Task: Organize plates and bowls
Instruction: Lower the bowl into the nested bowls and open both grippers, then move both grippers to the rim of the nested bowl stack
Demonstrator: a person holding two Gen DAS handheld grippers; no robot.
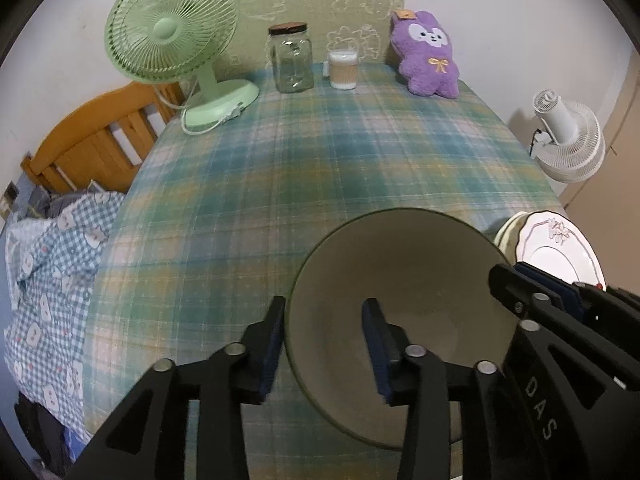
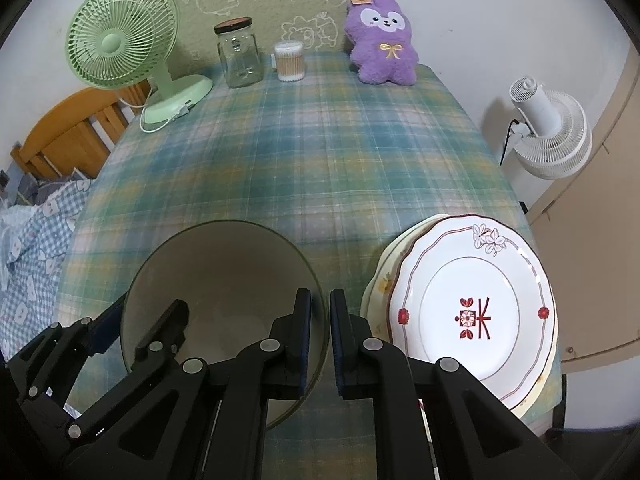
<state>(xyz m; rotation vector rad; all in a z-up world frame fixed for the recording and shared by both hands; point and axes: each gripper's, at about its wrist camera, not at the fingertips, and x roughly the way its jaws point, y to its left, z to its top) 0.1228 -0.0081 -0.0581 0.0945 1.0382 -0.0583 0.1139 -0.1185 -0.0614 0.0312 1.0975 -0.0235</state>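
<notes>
Jaws of the left gripper stand apart astride the near-left rim of the bowl, one pad outside and one inside, not visibly pressing it; jaws of the right gripper straddle the bowl's right rim with a narrow gap, and I cannot tell whether they pinch it. Bowl sits upright on the plaid bench, just left of a stack of plates at the bench's right edge. Farther back stand a green fan, jar and purple plush.
</notes>
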